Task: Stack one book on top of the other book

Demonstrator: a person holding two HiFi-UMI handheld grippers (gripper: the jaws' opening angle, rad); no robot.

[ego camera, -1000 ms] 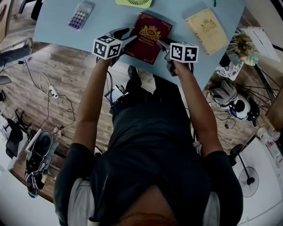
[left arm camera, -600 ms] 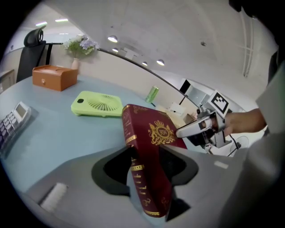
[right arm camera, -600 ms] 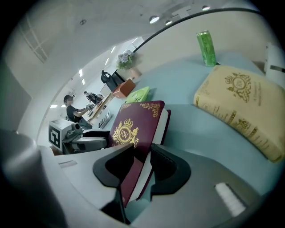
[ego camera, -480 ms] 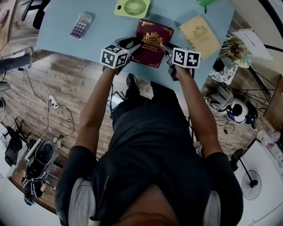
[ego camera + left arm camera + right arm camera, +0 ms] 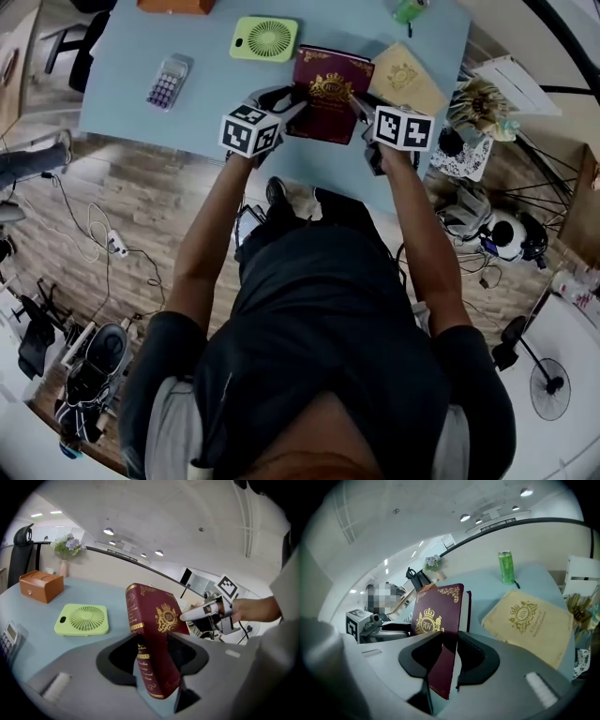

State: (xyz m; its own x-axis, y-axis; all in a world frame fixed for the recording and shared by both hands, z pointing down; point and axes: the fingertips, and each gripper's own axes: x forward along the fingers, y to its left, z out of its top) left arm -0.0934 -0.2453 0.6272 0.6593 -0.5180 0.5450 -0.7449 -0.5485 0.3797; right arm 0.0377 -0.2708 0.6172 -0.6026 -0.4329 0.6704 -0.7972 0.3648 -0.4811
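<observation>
Pale blue worktop (image 5: 187, 112), red book (image 5: 330, 89) held up tilted over it, left tongs (image 5: 289, 99) clamped on its spine edge, right tongs (image 5: 358, 101) with jaws just closing, pinching the opposite edge, tan book (image 5: 405, 80) flat just beside, green fan (image 5: 264, 39) near.

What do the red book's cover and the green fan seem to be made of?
The red book: probably leather-look hardcover, matte dark red, gold-stamped crest and borders. The green fan: likely plastic, smooth and evenly lime, with a moulded grille.
</observation>
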